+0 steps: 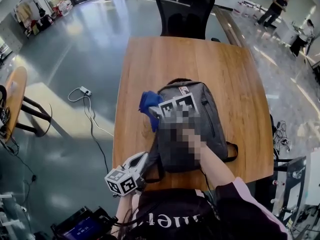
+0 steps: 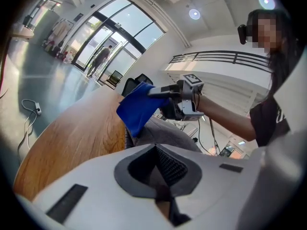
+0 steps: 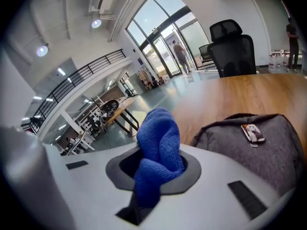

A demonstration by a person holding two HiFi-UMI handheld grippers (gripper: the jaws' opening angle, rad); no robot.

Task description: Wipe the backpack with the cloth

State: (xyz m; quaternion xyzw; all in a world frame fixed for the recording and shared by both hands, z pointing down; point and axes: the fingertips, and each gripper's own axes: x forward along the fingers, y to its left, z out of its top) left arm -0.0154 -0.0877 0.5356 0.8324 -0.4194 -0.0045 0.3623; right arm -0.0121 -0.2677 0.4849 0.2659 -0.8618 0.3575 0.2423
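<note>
Nearest to me, at the table's near edge, my left gripper (image 1: pixel 144 160) points at the near left corner of the grey backpack (image 1: pixel 192 134), close by a black strap (image 1: pixel 152 176). In the left gripper view its jaws are closed together, and I can make out nothing clearly held between them. The backpack lies flat on the wooden table (image 1: pixel 165 64), its top end pointing away from me. I cannot see inside it, so what it holds is hidden. A small tag (image 3: pixel 253 133) sits on the fabric near its top. My right gripper (image 1: pixel 156 113) reaches across the backpack to its far left corner. Its jaws are clamped on a bunched blue cloth (image 3: pixel 156 162), which bulges up out of the gap between them. From the head view the cloth sits at the backpack's left edge, near the top. I cannot tell whether it is touching the fabric. Beyond the backpack the table top runs bare to a black office chair (image 1: pixel 185 9) at the far end. To the left, on the grey floor, lies a white power strip (image 1: pixel 85 90) with its cable, and a round wooden table (image 1: pixel 15 99) stands further left. A person (image 1: pixel 274 6) stands far off at the upper right.
</note>
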